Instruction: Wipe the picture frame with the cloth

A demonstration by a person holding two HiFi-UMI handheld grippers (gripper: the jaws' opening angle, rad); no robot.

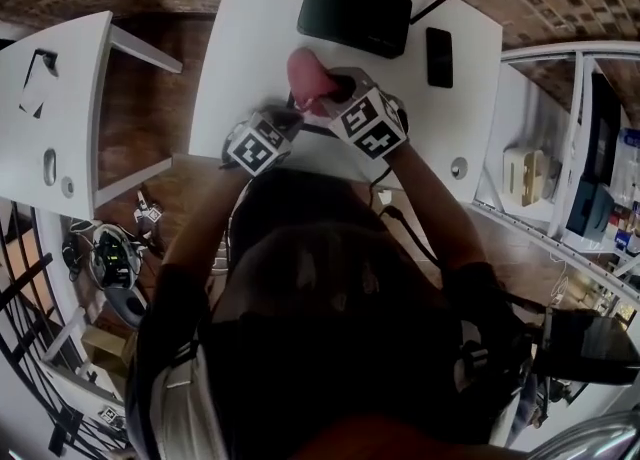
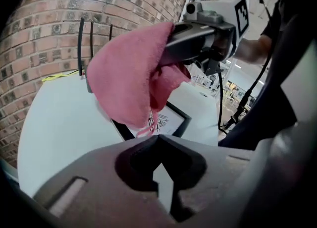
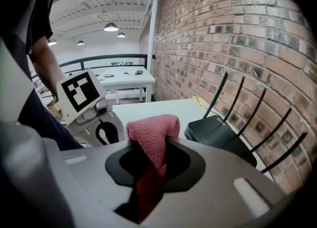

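Seen from my remote station: the right tool (image 3: 153, 147) is clamped on a bunched pink cloth (image 2: 131, 78) and holds it in the air over the white bench (image 1: 250, 48), just above the black picture frame (image 2: 168, 119), which lies flat with a dark drawing showing under its glass. The cloth's hanging corner looks close to the frame but not on it. I judge the cloth pickup done and the wiping itself left to do, and nothing shows whether any of the glass has been rubbed. The left tool (image 2: 158, 145) is closed on nothing and sits just beside the frame's near edge — handy for steadying it, I reckon. Behind the frame stands a black router (image 1: 355, 13) with raised antennas, near enough to catch a long stroke. A dark phone (image 1: 438, 56) lies well off to the right.
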